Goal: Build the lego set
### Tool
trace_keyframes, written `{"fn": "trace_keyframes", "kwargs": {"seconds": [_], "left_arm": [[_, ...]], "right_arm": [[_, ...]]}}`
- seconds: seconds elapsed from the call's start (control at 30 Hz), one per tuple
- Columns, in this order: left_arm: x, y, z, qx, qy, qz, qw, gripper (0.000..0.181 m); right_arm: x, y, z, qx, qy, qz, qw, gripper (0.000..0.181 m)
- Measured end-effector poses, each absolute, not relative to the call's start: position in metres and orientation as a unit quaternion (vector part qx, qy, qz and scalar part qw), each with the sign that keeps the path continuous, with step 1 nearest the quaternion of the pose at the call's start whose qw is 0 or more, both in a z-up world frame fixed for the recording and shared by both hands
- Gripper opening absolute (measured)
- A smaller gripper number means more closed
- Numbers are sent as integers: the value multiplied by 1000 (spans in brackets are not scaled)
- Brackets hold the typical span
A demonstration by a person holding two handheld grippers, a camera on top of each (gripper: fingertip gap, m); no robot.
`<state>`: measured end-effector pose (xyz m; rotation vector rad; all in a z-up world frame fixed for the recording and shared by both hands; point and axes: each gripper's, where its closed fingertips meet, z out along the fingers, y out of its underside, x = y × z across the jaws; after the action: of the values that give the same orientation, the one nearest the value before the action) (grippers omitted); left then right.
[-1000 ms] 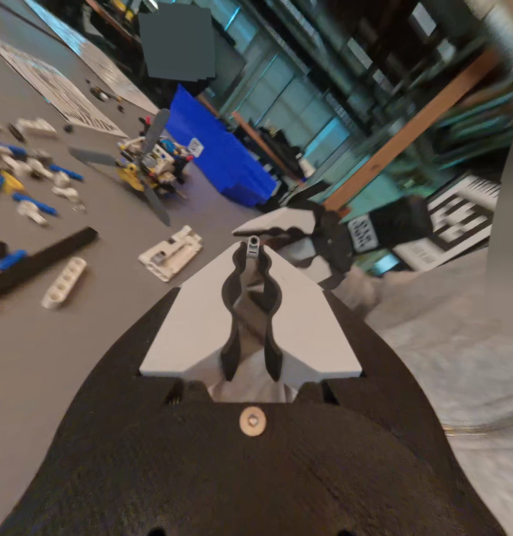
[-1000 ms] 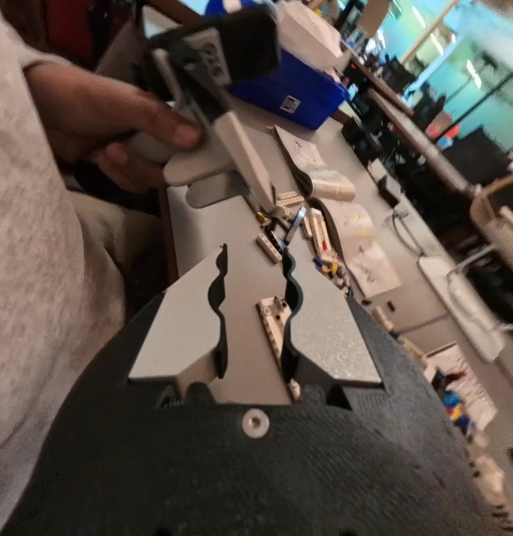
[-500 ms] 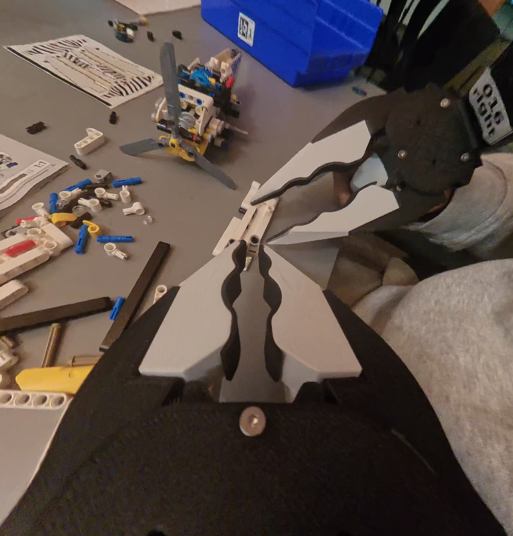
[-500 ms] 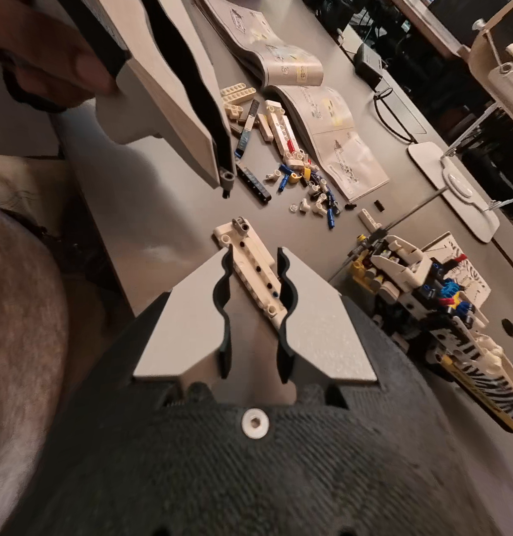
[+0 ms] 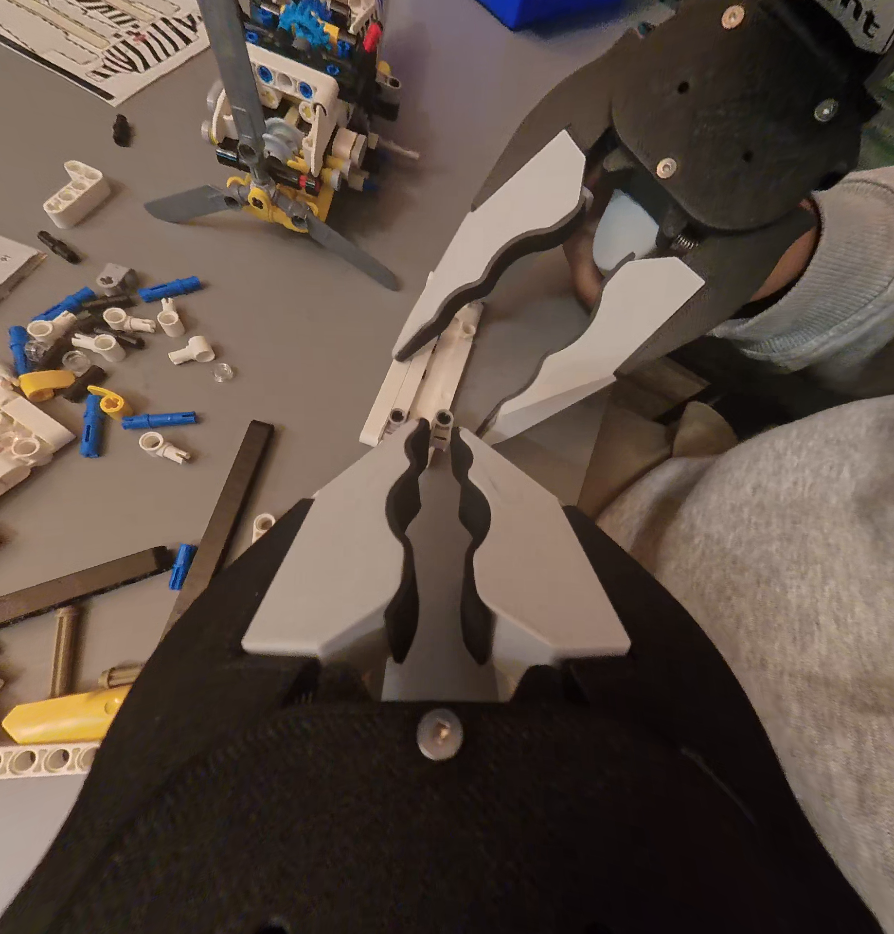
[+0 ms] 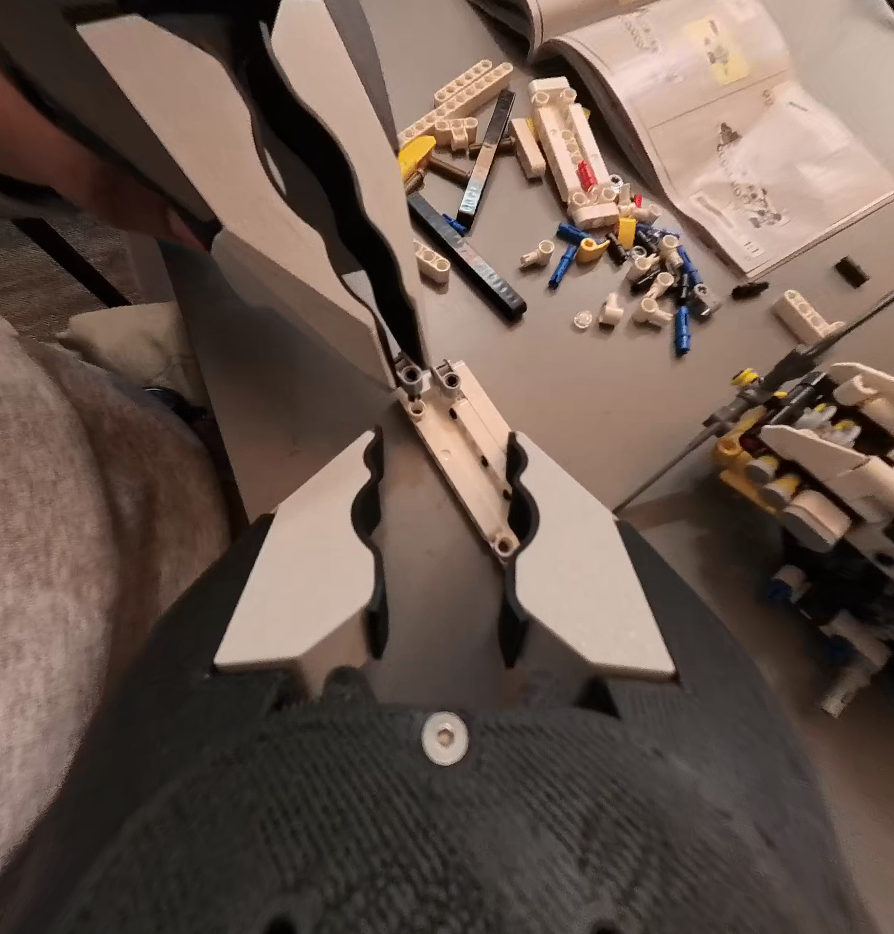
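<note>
A white beam assembly (image 5: 435, 369) lies on the grey table near its front edge, with a grey connector (image 5: 397, 417) standing on its near end. My left gripper (image 5: 440, 429) is shut on a second small grey connector (image 5: 442, 422) and holds it at that end, beside the first. In the right wrist view the left gripper (image 6: 409, 359) comes in from the upper left with the held connector (image 6: 411, 376) next to the other one (image 6: 450, 379). My right gripper (image 6: 445, 437) is open and straddles the assembly (image 6: 465, 455), which lies against its right finger; it also shows in the left wrist view (image 5: 442, 391).
A partly built propeller model (image 5: 283, 126) stands behind the assembly. Loose blue, white and yellow pieces (image 5: 96, 354) and black beams (image 5: 222, 505) lie to the left. An open instruction booklet (image 6: 713, 101) lies farther off. A person's grey clothing (image 5: 763, 606) fills the right. The tips of both grippers are at nearly the same place.
Both grippers have tipped down toward the table. My left gripper brought the grey connector to the end of the white assembly. My right gripper moved over the assembly and opened wider.
</note>
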<state>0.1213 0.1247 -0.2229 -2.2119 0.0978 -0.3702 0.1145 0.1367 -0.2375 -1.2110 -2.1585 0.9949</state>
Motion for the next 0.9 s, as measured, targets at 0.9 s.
{"fn": "trace_keyframes", "kwargs": {"seconds": [0.9], "left_arm": [[125,127,-231,-899,3,-163,405,6]], "right_arm": [[106,139,-243,-409,-812,360,210,47]]}}
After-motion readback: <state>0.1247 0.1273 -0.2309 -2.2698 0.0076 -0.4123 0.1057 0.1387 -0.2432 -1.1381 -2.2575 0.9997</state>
